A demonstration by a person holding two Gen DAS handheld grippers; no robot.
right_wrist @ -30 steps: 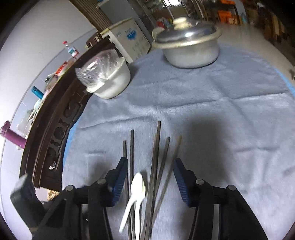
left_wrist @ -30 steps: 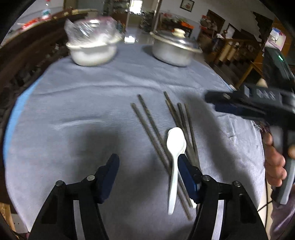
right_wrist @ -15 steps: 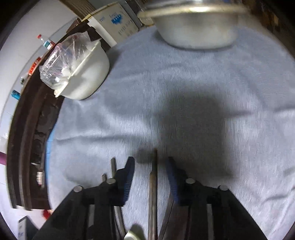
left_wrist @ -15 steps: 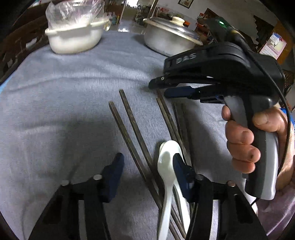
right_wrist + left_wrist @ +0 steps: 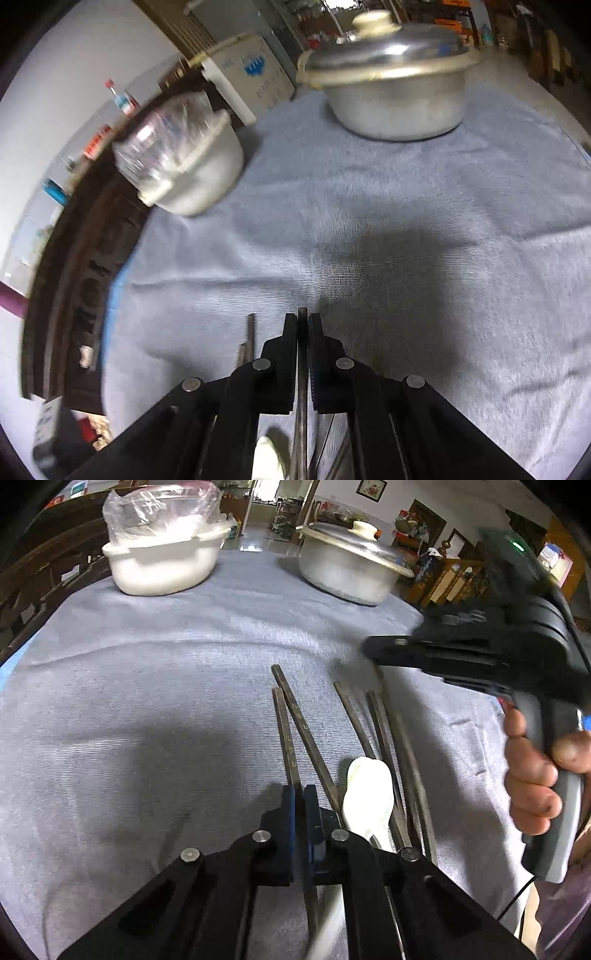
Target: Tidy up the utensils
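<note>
Several dark chopsticks [image 5: 384, 734] and a white spoon [image 5: 367, 790] lie on the grey cloth [image 5: 147, 720]. My left gripper [image 5: 299, 794] is shut on the leftmost chopstick [image 5: 285, 734], near its lower half. My right gripper [image 5: 303, 321] is shut on another dark chopstick [image 5: 302, 369], whose tip pokes just past the pads. In the left wrist view the right gripper's black body [image 5: 480, 653] hangs over the right chopsticks, held by a hand. The spoon's bowl shows at the bottom of the right wrist view [image 5: 267, 458].
A white bowl covered with plastic [image 5: 162, 557] stands at the far left and a lidded metal pot [image 5: 351, 568] at the far right of the cloth. A dark wooden chair back [image 5: 74, 295] curves along the table's left side.
Both grippers have closed from open, each onto a chopstick. The left gripper moved forward and down over the left pair. The right gripper shifted rightward in the left view.
</note>
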